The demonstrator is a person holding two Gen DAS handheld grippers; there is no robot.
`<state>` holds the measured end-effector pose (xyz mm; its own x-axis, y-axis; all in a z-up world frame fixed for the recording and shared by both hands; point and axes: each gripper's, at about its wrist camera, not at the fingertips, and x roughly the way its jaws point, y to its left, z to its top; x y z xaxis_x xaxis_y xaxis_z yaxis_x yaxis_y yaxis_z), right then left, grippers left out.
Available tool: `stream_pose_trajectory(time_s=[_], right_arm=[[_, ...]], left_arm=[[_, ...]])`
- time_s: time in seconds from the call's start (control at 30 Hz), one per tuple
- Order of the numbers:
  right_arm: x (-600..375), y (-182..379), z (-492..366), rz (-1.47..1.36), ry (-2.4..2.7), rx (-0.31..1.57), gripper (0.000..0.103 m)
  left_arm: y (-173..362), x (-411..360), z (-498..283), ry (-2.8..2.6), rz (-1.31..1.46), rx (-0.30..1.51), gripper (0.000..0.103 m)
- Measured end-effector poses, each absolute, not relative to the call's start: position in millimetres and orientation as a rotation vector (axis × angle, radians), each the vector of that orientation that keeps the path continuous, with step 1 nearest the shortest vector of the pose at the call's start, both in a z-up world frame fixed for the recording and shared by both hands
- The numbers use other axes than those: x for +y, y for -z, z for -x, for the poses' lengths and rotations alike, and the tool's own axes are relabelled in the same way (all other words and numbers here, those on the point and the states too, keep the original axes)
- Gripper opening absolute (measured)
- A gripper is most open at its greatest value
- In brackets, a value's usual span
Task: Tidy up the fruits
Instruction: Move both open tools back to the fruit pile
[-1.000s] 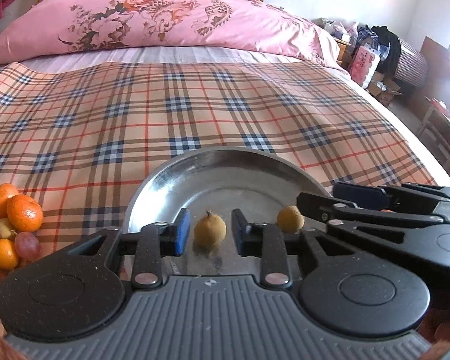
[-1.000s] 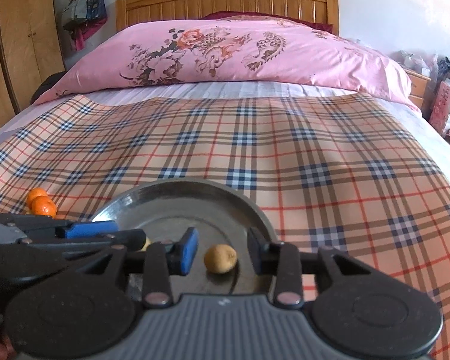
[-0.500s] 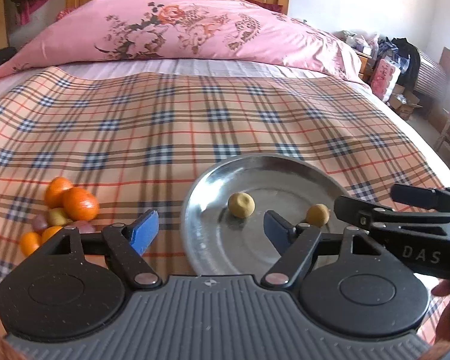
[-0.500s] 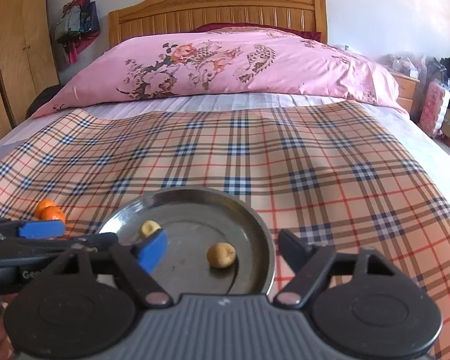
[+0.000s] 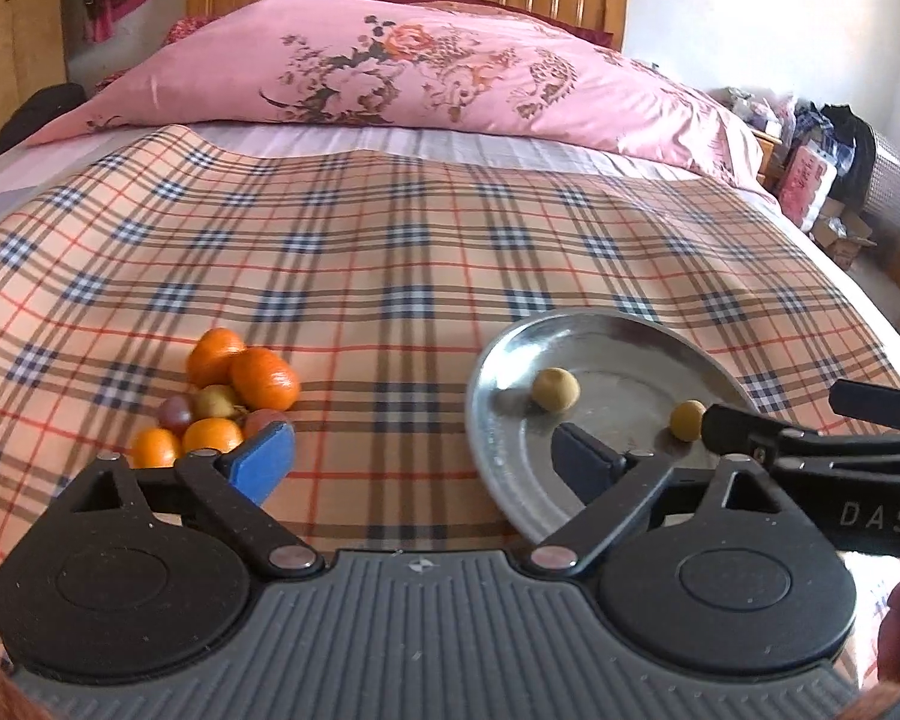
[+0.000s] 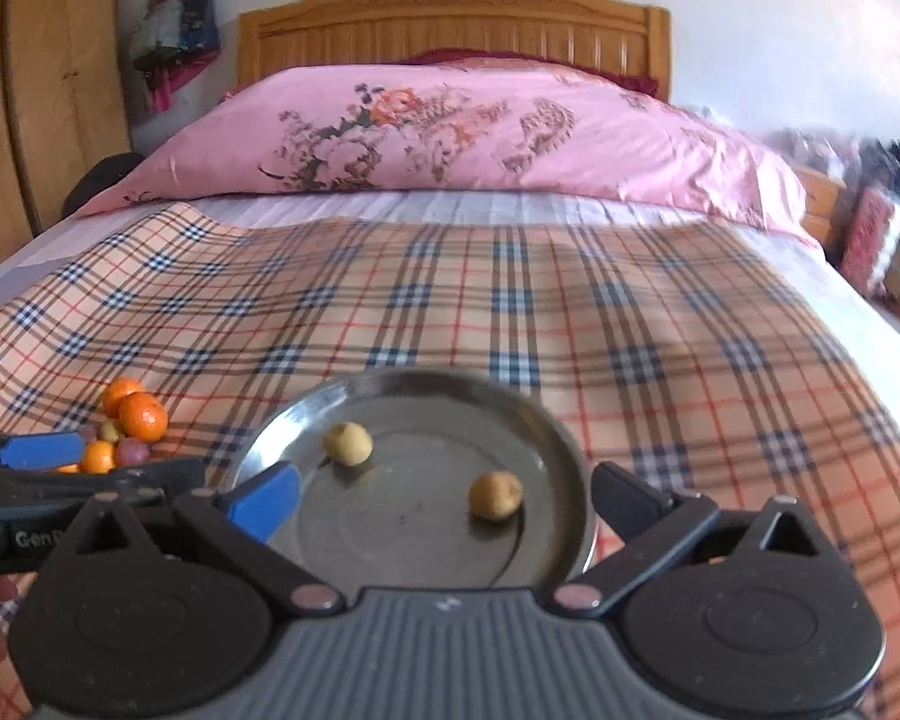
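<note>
A steel plate (image 5: 600, 321) (image 6: 420, 375) lies on the plaid cloth and holds two small yellow-brown fruits (image 5: 555, 389) (image 5: 687, 420), also seen in the right wrist view (image 6: 348, 444) (image 6: 495, 495). Left of the plate sits a pile of oranges (image 5: 264, 378) (image 6: 141, 417) and grapes (image 5: 177, 411). My left gripper (image 5: 423, 462) hangs between pile and plate, its jaws opening wide with only cloth between them. My right gripper (image 6: 444, 498) hovers at the plate's near side, its jaws opening too, touching neither fruit.
A pink floral pillow (image 5: 450, 66) and wooden headboard (image 6: 450, 18) close off the far end of the bed. A wooden wardrobe (image 6: 48, 90) stands at the left. Bags and boxes (image 5: 822, 180) crowd the floor beyond the bed's right edge.
Both grippers' jaws have spread wide and let go of the two small fruits, which now lie on the plate. Both grippers drew back, and the left swung toward the fruit pile.
</note>
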<state>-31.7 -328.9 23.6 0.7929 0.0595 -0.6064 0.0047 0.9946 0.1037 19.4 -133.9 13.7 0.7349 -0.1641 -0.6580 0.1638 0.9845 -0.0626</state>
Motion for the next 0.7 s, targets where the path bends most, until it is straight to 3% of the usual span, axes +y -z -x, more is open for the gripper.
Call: stream_pose_trajectory(time_s=[0.7], right_arm=[[-271.1,-34.4,30.9,-0.063,-0.143,0.658,0.102]], left_arm=[[-21.7,-73.9,-1.3,0.087,0.026,0.700,0.103]])
